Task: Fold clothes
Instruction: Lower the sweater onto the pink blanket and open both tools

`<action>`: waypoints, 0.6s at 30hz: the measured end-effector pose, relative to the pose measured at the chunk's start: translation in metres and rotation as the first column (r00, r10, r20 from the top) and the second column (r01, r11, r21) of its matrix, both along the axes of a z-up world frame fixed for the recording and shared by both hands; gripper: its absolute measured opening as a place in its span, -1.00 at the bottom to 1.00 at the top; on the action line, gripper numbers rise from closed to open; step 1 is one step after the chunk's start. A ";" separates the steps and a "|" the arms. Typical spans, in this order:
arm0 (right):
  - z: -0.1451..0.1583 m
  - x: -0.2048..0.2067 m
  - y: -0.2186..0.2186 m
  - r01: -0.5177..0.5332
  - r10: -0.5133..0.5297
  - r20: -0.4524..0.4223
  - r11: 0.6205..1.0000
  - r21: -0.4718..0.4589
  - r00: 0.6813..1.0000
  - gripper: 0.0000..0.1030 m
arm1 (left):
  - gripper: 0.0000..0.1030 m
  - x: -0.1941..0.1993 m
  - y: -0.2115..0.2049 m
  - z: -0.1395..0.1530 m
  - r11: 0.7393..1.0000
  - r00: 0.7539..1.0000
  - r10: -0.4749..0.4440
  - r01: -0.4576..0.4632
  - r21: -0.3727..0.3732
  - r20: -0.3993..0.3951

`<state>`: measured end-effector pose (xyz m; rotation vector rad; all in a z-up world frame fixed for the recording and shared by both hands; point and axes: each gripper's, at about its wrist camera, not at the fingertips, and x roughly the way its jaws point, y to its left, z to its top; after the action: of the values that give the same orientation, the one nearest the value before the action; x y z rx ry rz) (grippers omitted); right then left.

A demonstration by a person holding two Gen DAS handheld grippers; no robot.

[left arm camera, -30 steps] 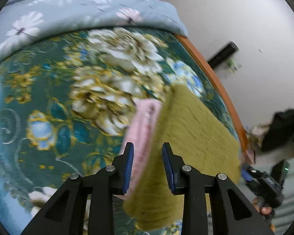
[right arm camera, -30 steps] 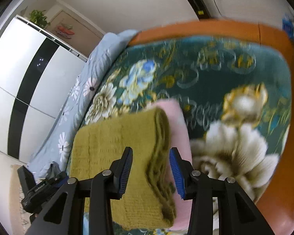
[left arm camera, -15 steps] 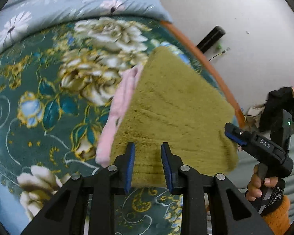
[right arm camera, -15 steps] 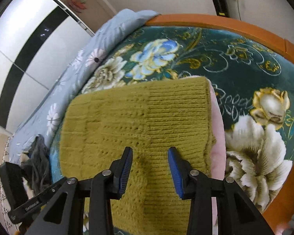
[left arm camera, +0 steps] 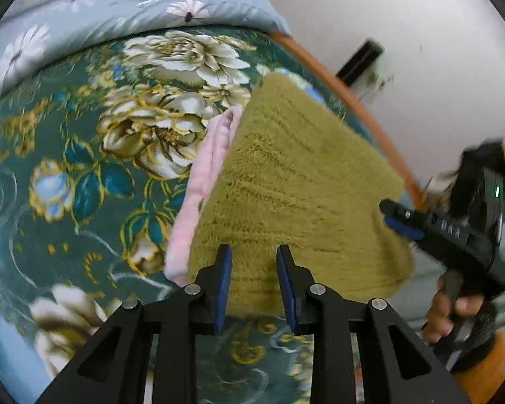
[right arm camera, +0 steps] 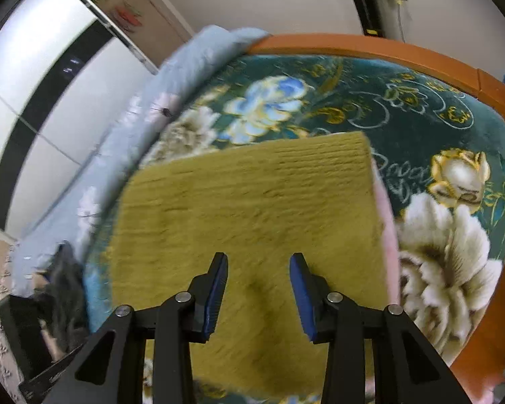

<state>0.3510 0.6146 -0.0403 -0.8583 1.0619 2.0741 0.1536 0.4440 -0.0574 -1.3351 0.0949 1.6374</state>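
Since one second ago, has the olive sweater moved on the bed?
Yes. The olive sweater was held on edge; now it lies flat on the pink garment, spread over the floral blanket toward the orange bed frame.

Pink garment (left arm camera: pixel 205 181): you see only an edge strip; the rest lies hidden under the olive sweater (left arm camera: pixel 296 195). Sweater's near edge: cut off behind your right tool (right arm camera: pixel 257 289). Dark heap (right arm camera: pixel 62 289) at the bed's edge: too blurred to identify.
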 end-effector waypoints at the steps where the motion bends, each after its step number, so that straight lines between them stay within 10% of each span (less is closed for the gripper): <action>1: 0.003 0.000 -0.011 -0.016 0.016 -0.013 1.000 0.009 1.000 -0.20 | -0.45 0.000 -0.007 -0.001 1.000 1.000 0.017 -0.017 0.017 0.016; 15: -0.057 -0.041 -0.123 -0.131 0.139 0.122 0.989 -0.071 0.983 -0.18 | -0.38 0.018 -0.086 -0.053 0.991 0.992 0.121 -0.120 -0.056 0.024; 18: -0.073 -0.052 -0.135 -0.128 0.140 0.181 0.989 -0.078 0.974 -0.07 | 0.18 0.023 -0.096 -0.064 0.989 0.991 0.135 -0.135 -0.068 -0.003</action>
<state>0.2989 0.4799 -0.1131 -1.1617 1.0000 2.0303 0.1764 0.3480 -0.1211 -1.4208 0.0614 1.7601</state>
